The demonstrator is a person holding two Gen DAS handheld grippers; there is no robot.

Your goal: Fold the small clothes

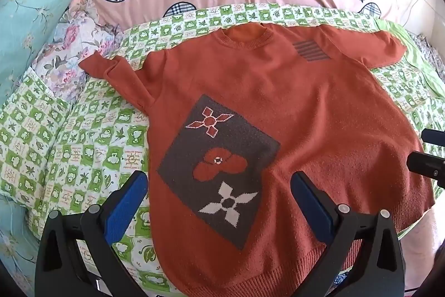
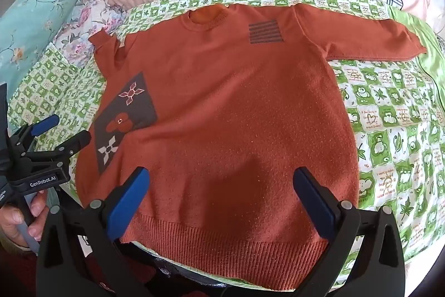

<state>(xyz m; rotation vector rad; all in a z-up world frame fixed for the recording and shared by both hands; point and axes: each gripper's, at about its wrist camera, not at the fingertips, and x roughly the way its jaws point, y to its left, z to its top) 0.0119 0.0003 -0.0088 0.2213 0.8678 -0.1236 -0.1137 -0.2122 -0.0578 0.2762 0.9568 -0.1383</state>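
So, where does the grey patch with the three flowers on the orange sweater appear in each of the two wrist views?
Left wrist view: the grey flower patch lies low in the centre, between the left gripper fingers.
Right wrist view: the grey flower patch sits at the left edge of the orange sweater, near the left gripper.
Shared landmark: the grey striped block beside the collar.

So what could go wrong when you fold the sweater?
The left sleeve is already bunched up, so it may fold lumpy. The sweater lies on a soft, wrinkly sheet, so a pinch might catch the sheet too. Both grippers, left and right, are open and hold nothing.
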